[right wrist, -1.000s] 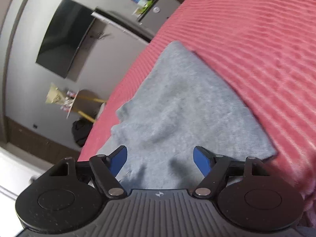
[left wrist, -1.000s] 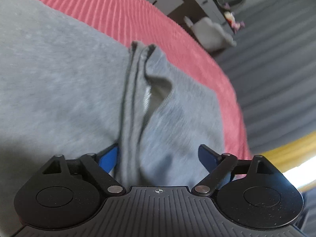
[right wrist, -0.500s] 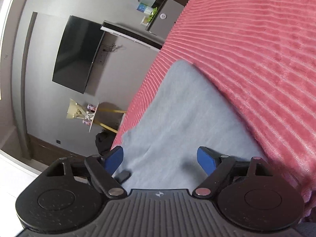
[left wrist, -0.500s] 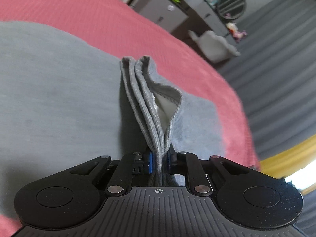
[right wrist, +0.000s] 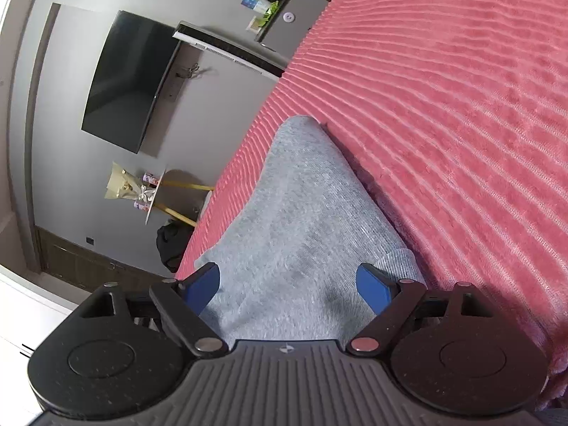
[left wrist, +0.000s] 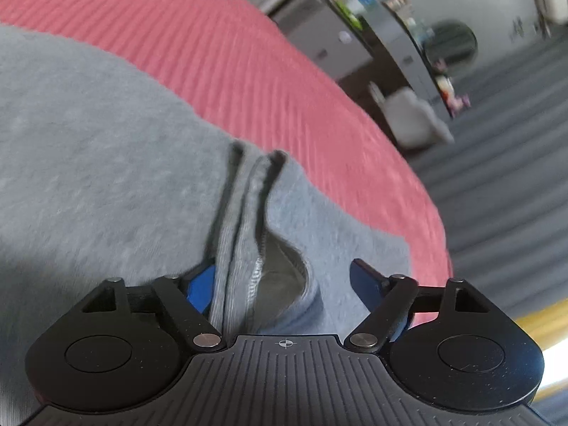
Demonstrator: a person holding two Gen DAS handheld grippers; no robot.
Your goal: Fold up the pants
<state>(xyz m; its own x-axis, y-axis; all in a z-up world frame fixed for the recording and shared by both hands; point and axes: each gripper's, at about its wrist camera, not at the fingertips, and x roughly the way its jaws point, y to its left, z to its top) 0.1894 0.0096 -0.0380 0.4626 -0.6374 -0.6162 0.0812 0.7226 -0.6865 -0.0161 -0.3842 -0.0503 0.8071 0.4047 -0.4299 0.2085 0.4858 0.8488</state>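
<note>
Grey pants [left wrist: 106, 163] on pink bedspread [left wrist: 220, 46]; dresser [left wrist: 358, 46] beyond.

You've got 1 pr grey pants [left wrist: 106, 149] on 1 pink ribbed blanket [right wrist: 443, 106]. 2 grippers: left gripper [left wrist: 280, 280] and right gripper [right wrist: 289, 284], 2 blue pads each, so 4 pads total. Bkgd: 1 wall TV [right wrist: 131, 81], 1 round side table [right wrist: 159, 195], 1 round mirror [left wrist: 451, 44].
</note>
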